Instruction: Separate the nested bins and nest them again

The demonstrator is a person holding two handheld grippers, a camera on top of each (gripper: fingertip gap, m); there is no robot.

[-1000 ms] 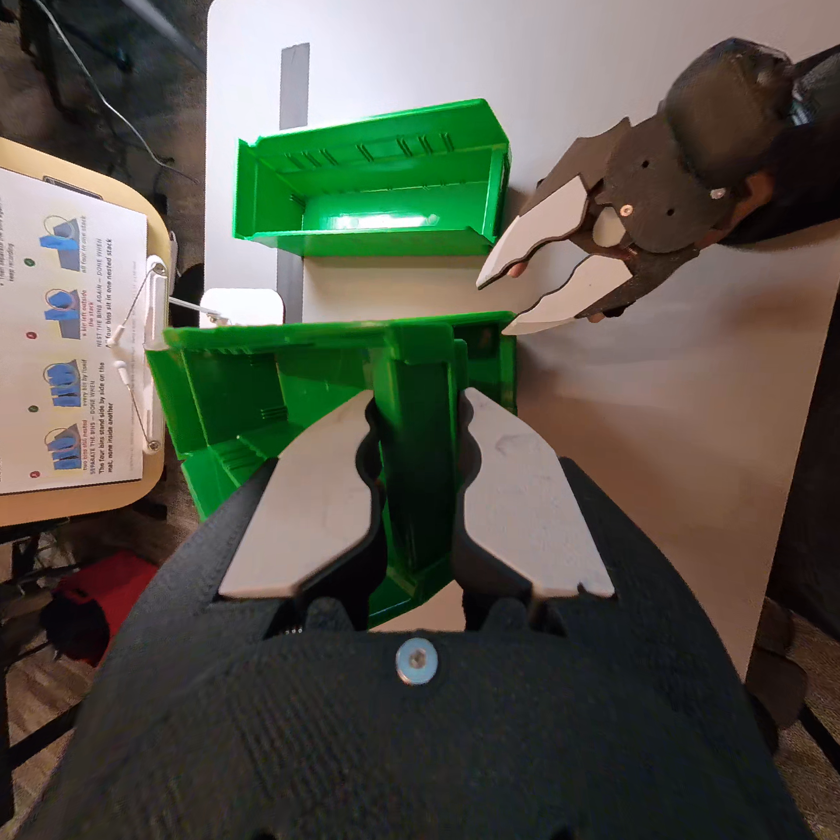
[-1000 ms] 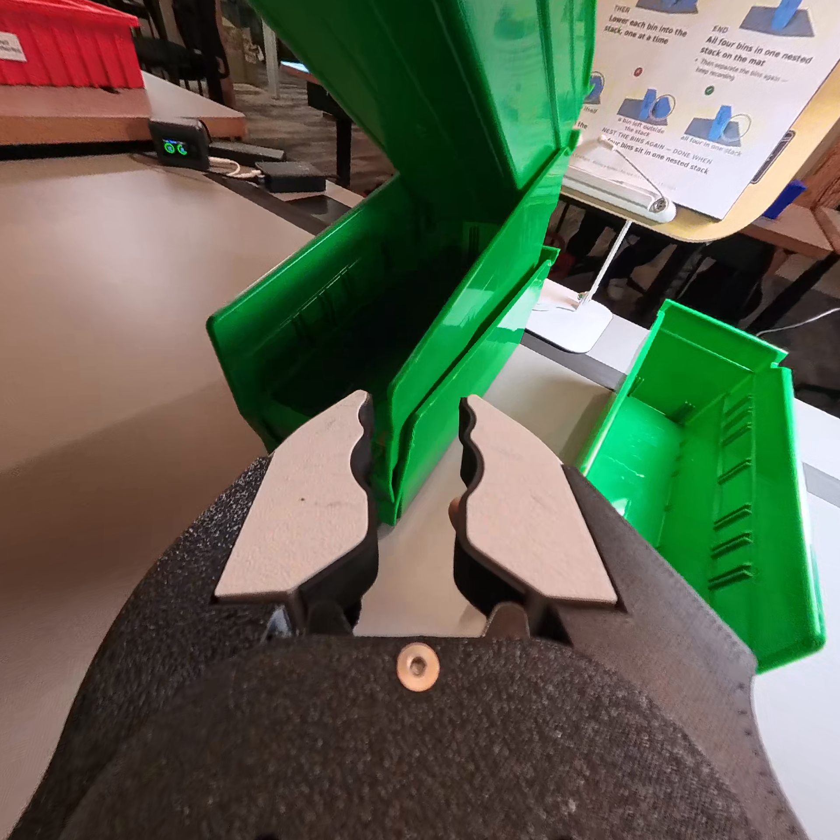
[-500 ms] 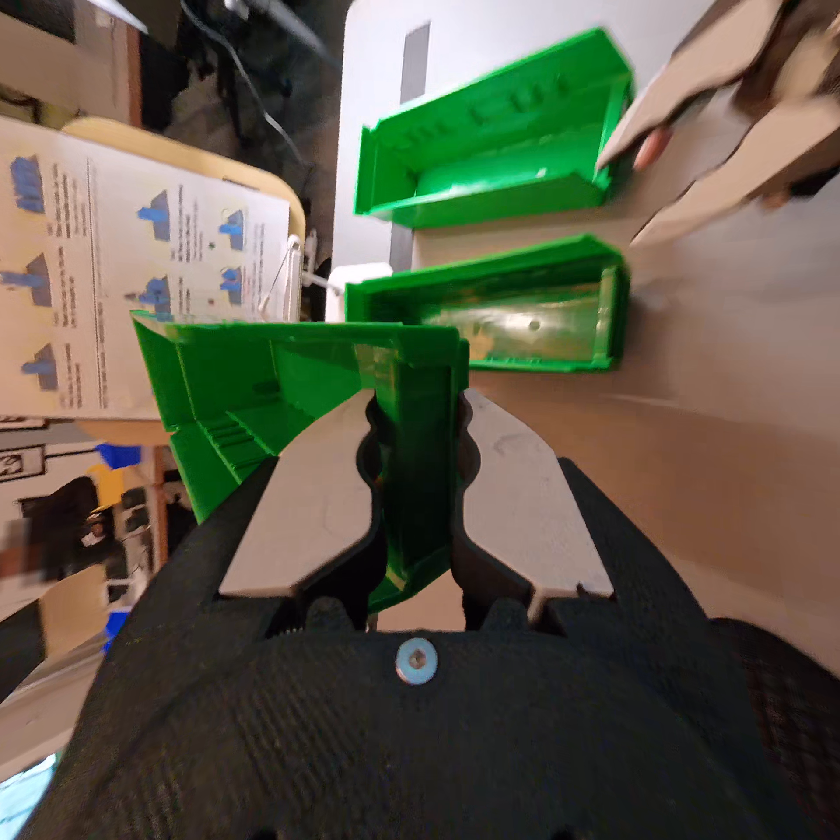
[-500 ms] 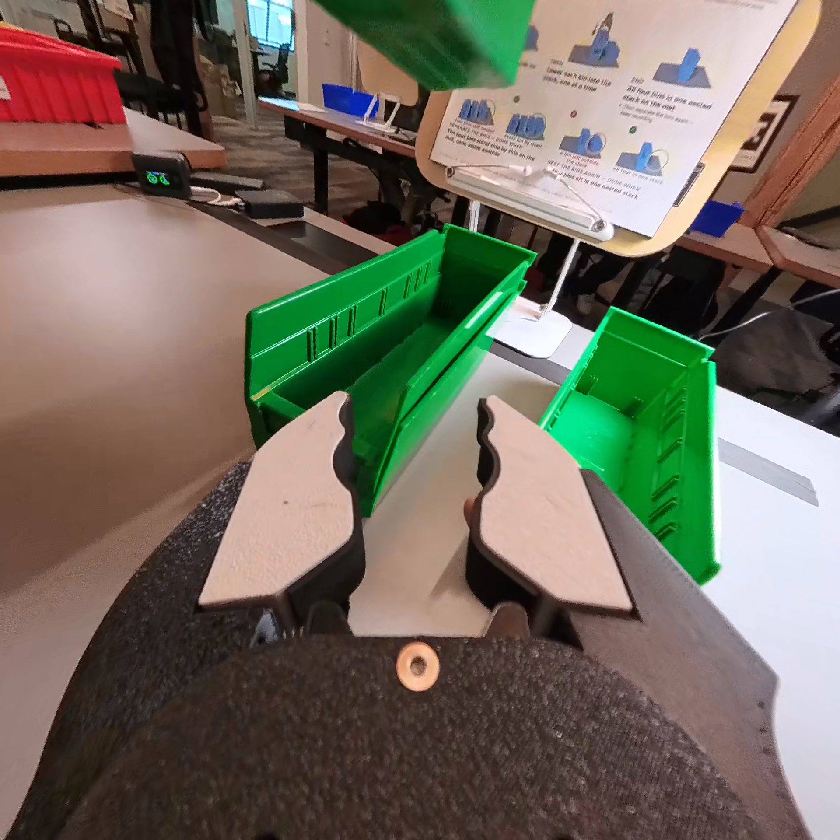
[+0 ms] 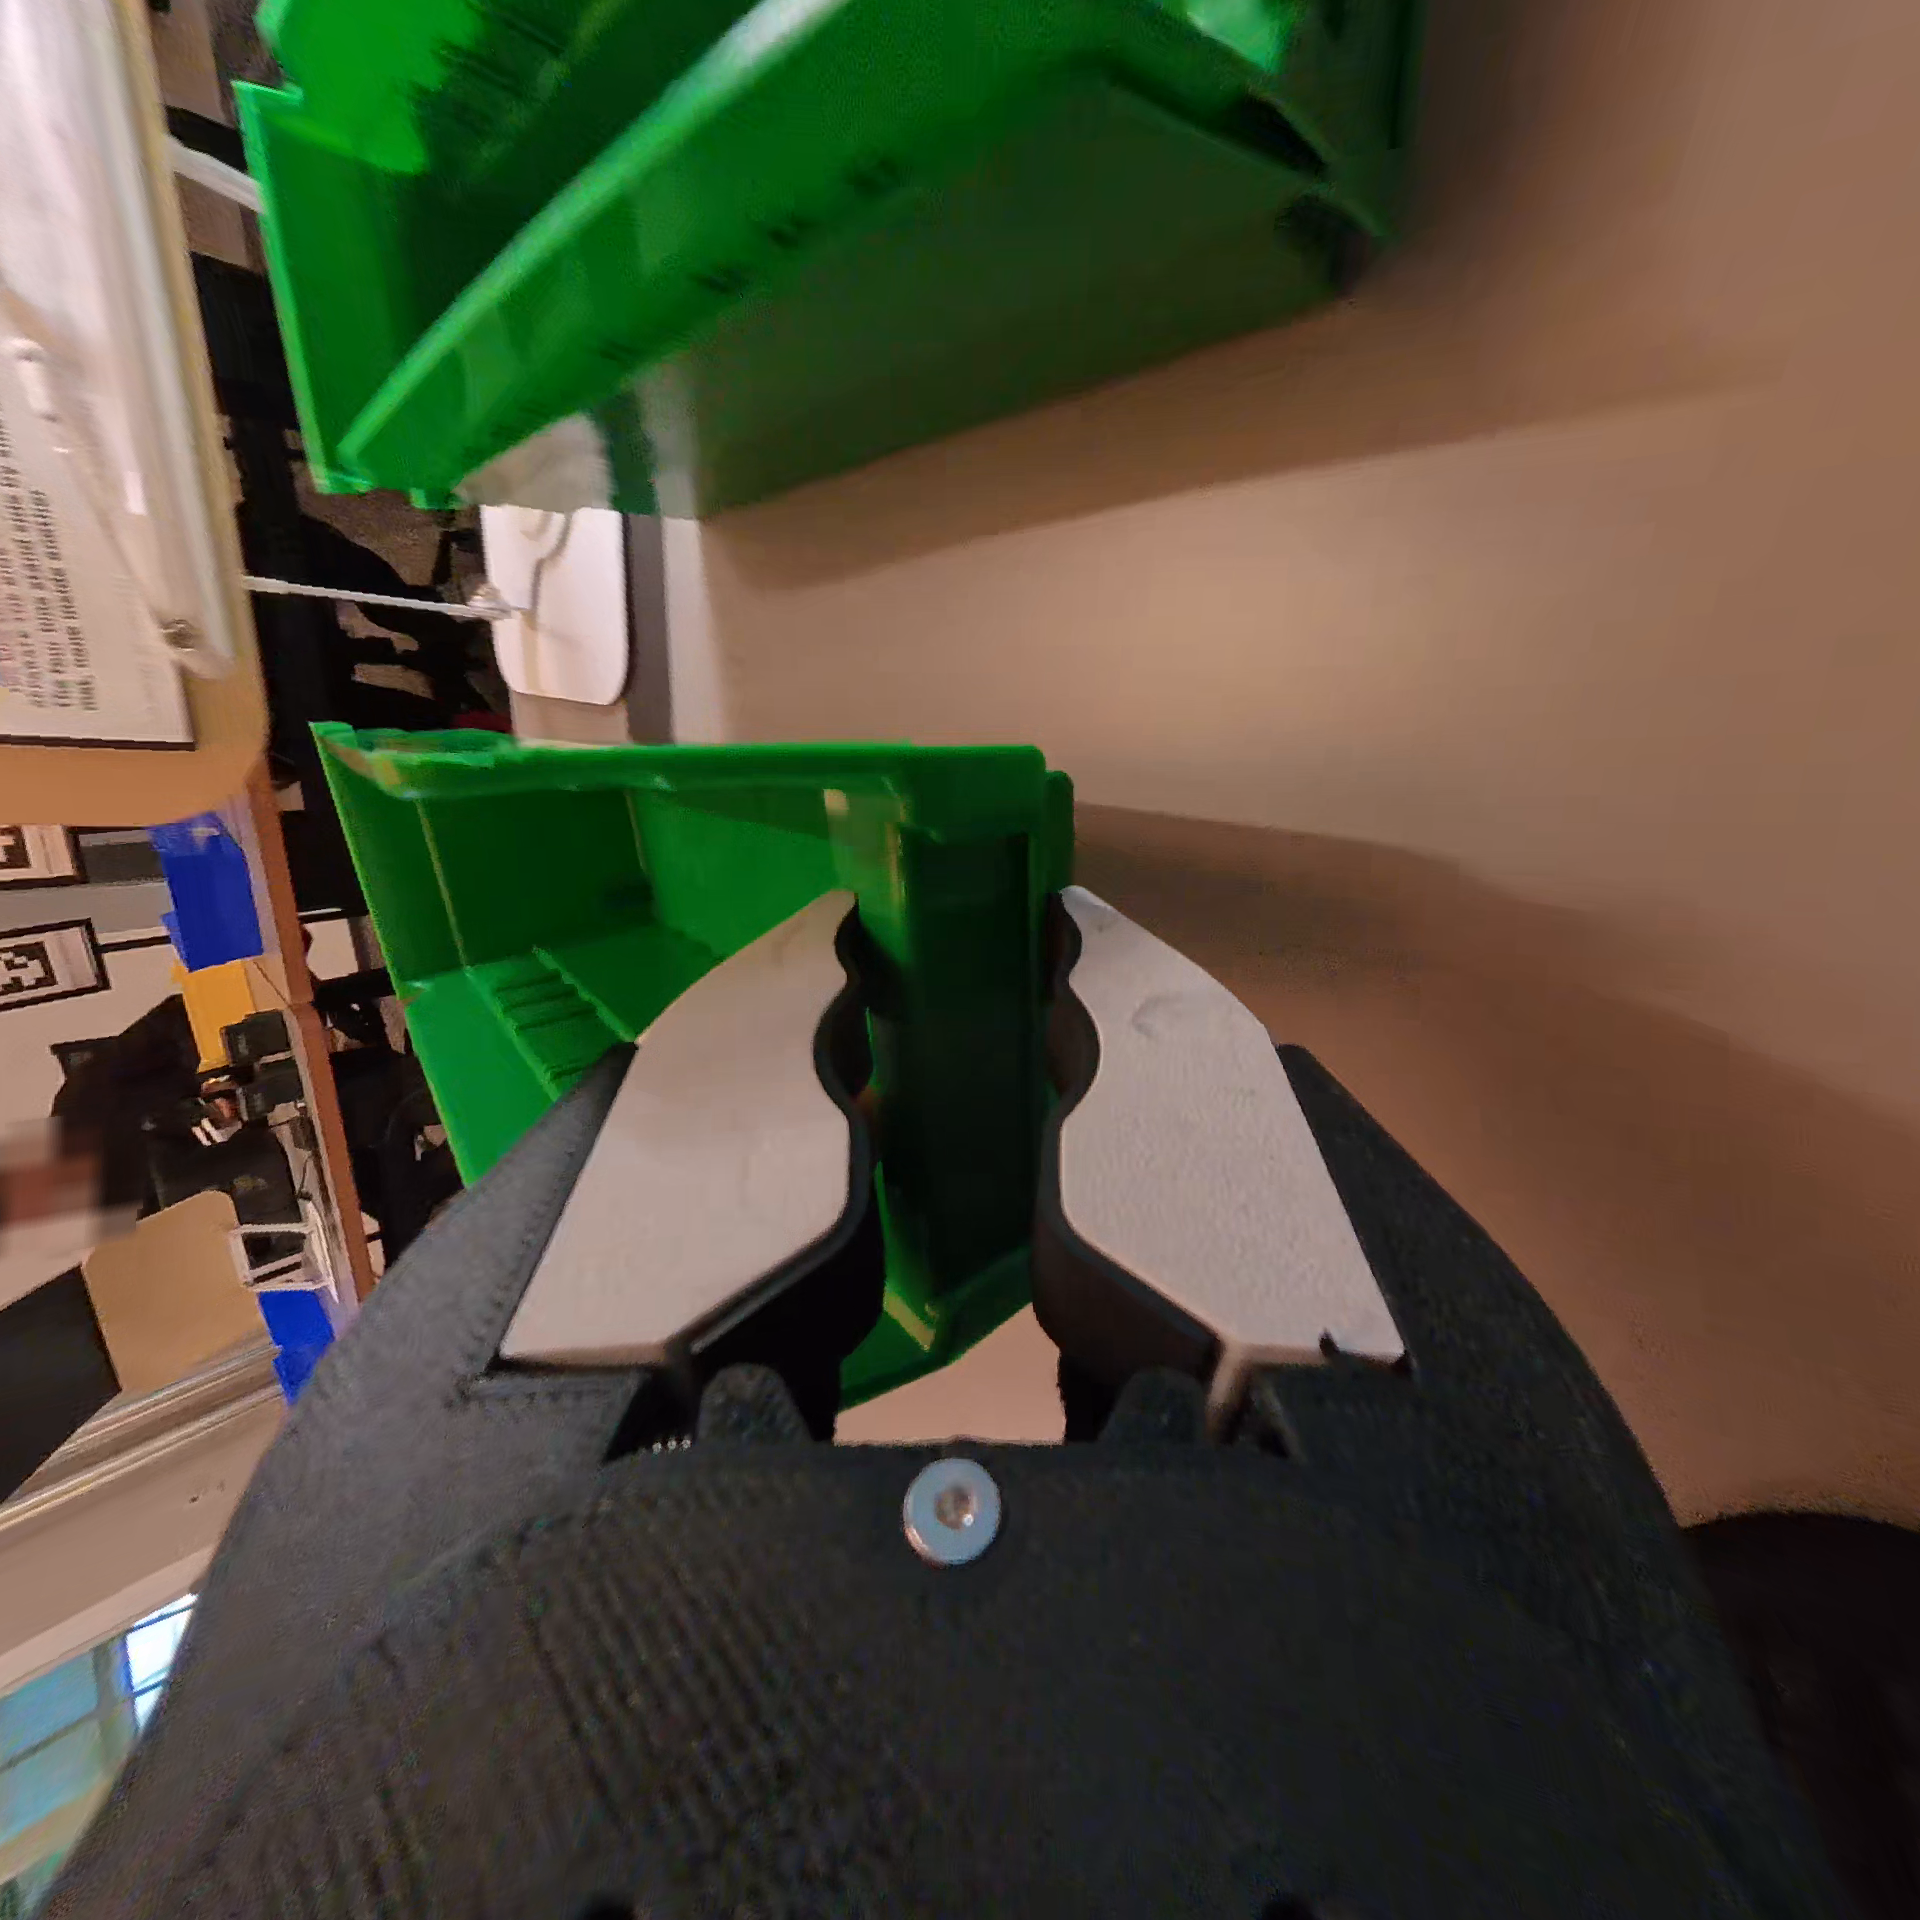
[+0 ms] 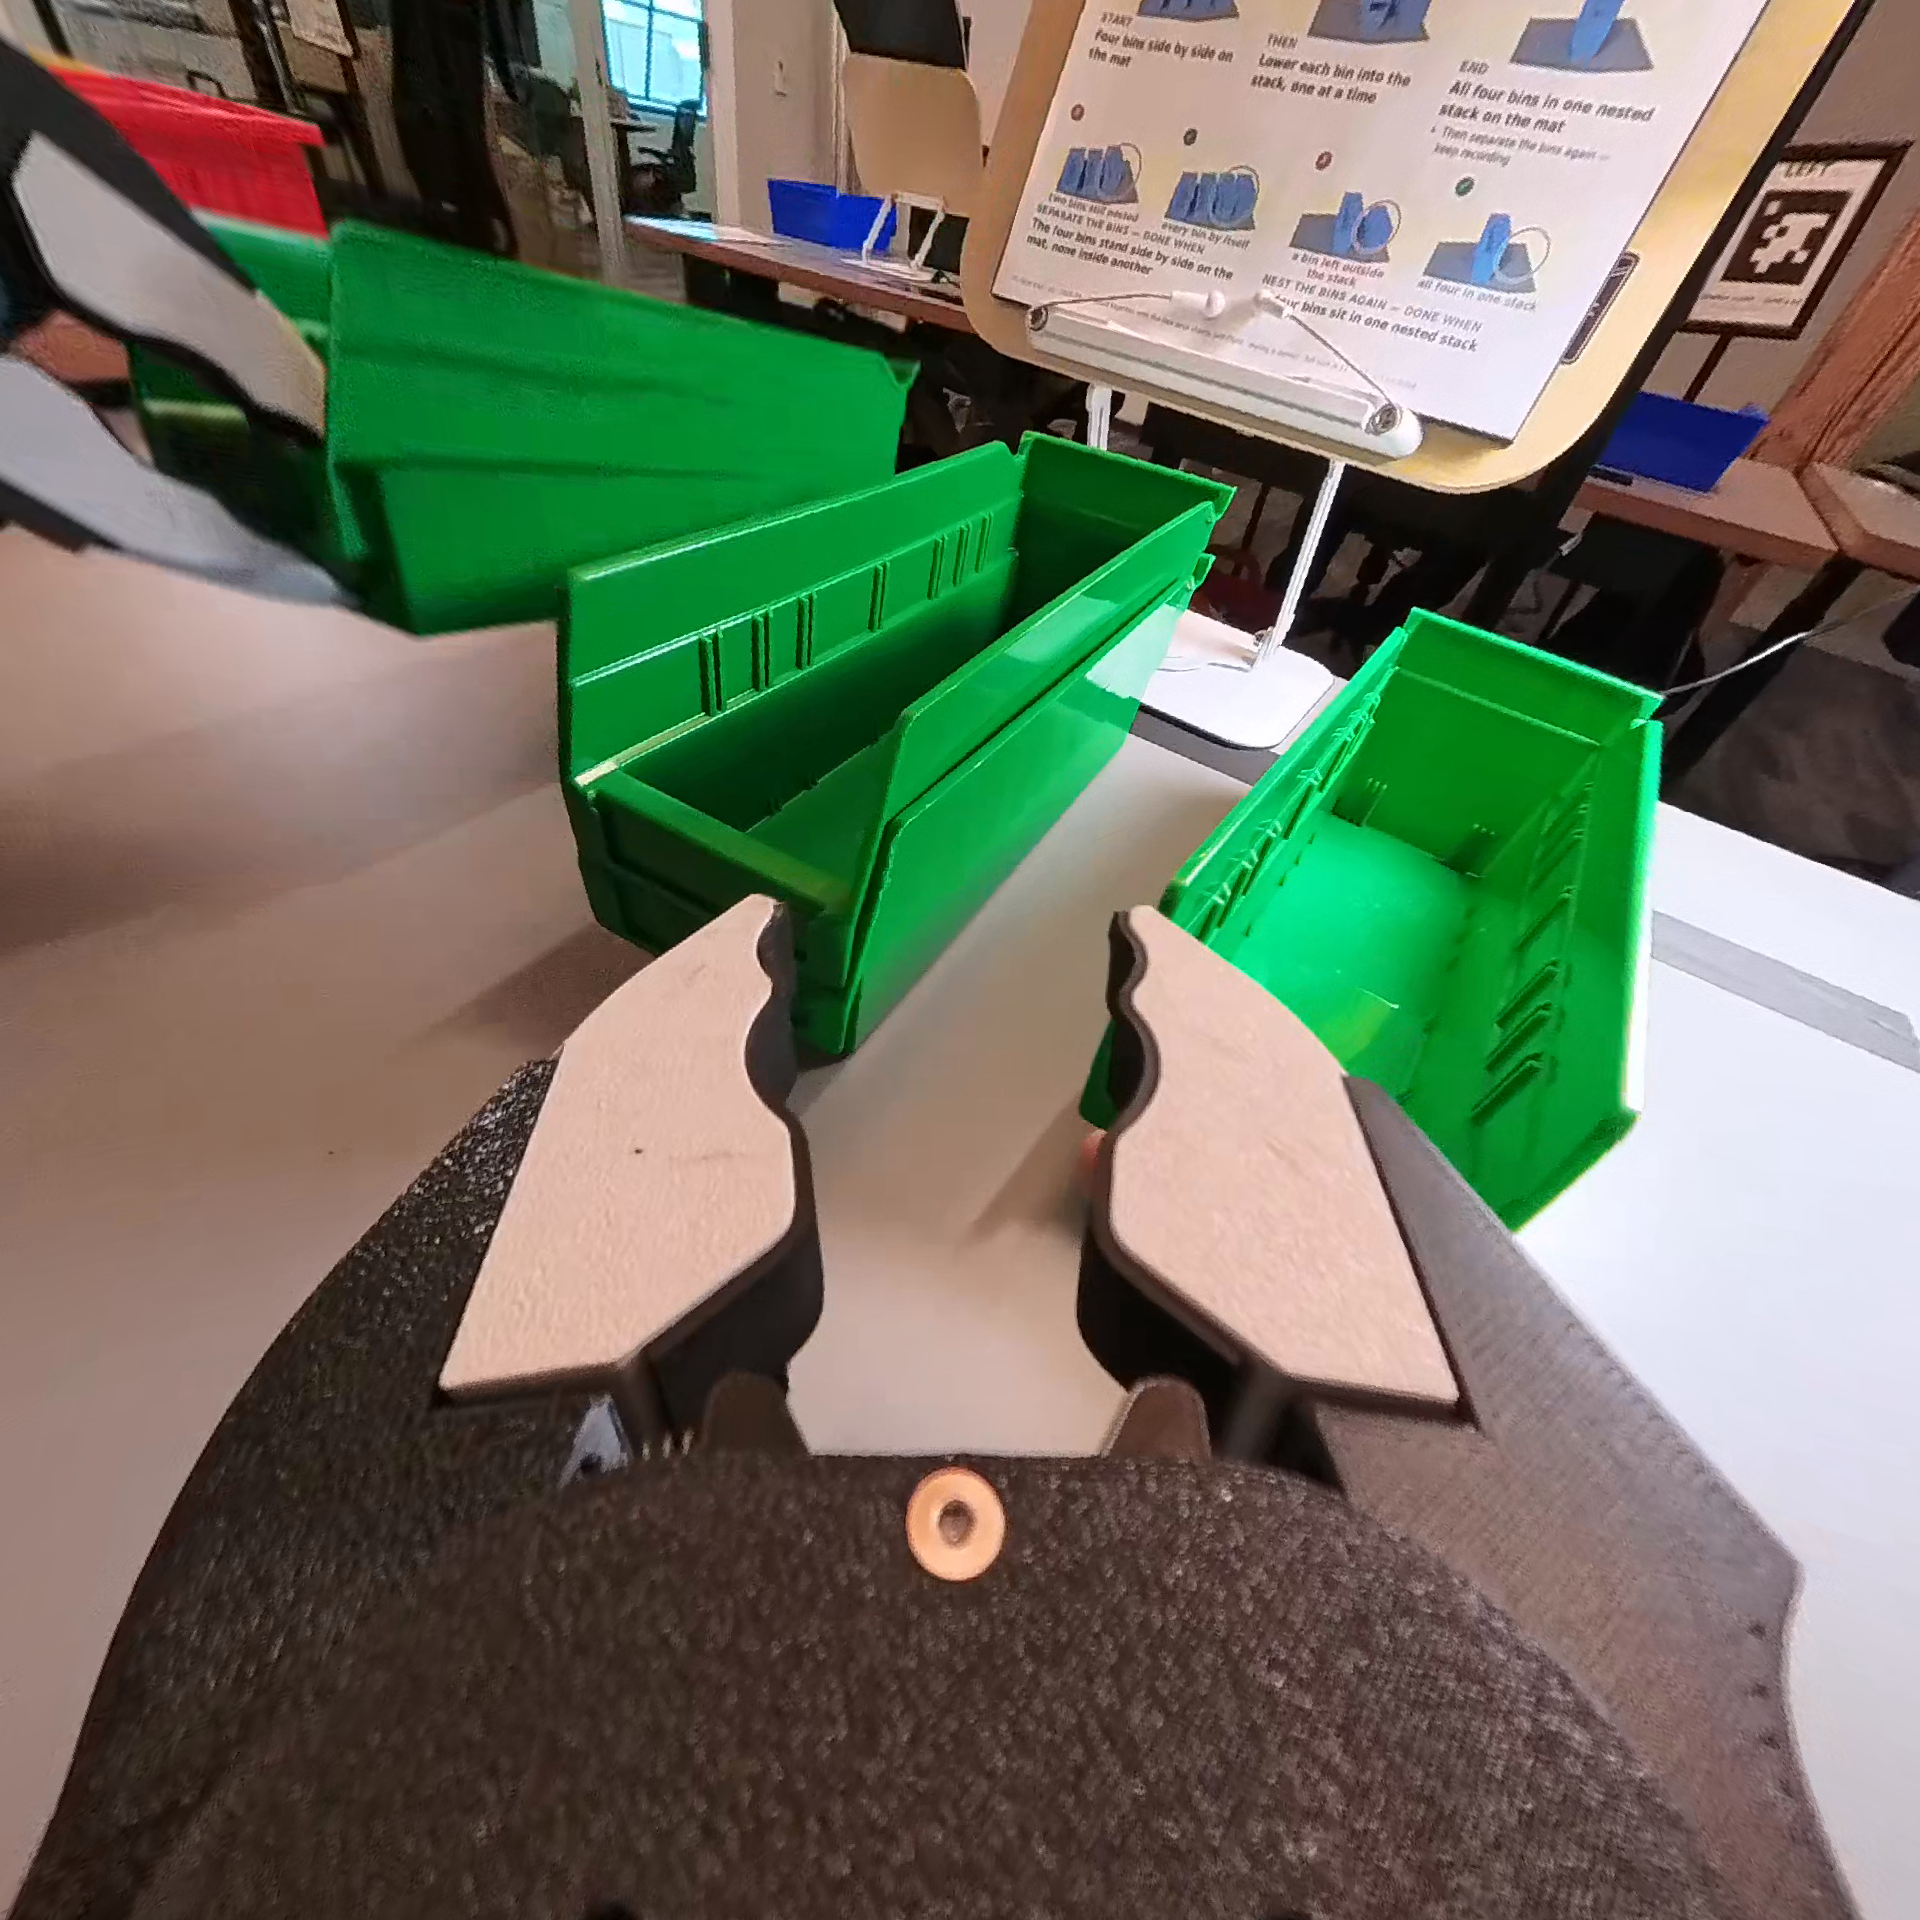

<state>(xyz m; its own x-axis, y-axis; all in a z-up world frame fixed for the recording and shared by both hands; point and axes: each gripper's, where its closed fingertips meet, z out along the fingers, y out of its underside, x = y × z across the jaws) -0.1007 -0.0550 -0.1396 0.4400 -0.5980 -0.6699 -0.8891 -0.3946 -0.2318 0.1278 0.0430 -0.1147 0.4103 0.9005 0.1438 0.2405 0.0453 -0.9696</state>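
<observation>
My left gripper (image 5: 956, 925) is shut on the end wall of a green bin (image 5: 582, 935) and holds it tilted above the tan table. In the right wrist view this held bin (image 6: 623, 436) is at the far left, with the left gripper (image 6: 322, 499) on its end. A green bin (image 6: 883, 707) stands on the table in the middle and looks like two nested. A single green bin (image 6: 1455, 914) stands to its right. My right gripper (image 6: 945, 935) is open and empty, low over the table between their near ends.
An instruction board (image 6: 1351, 156) on a white stand (image 6: 1236, 686) is behind the bins at the table's far edge. A grey tape strip (image 6: 1787, 997) crosses the table on the right. A red bin (image 6: 208, 156) and blue bins sit on other tables behind. Tip to tip, the grippers are about 25 cm apart.
My left gripper lifted its bin out of the stack and carried it off to the left. My right gripper let go of the lower bin's wall, opened wide and drew back.
</observation>
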